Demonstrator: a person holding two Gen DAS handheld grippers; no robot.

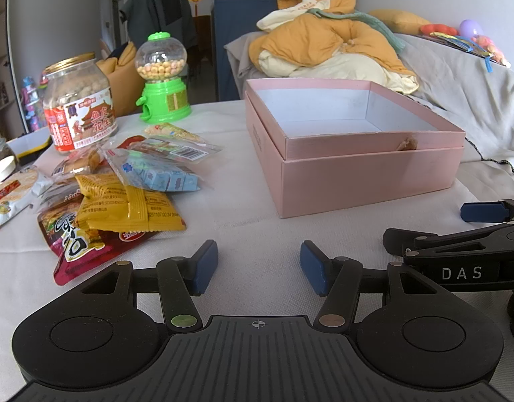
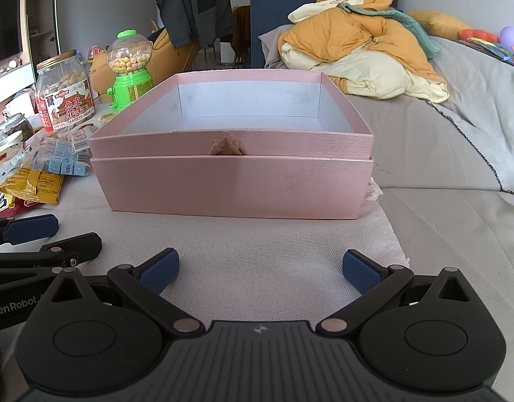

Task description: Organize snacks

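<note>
An open pink box stands empty on the white cloth. Left of it lies a pile of snack packets: a yellow packet, a clear bag of blue candies and a red packet. Behind them stand a peanut jar and a green gumball dispenser. My left gripper is open and empty, low over the cloth, right of the pile. My right gripper is open and empty, in front of the box.
A heap of orange and cream bedding lies behind the box on a grey sofa. A rice cracker packet and a small glass jar sit at the far left. The right gripper's fingers show beside the left one.
</note>
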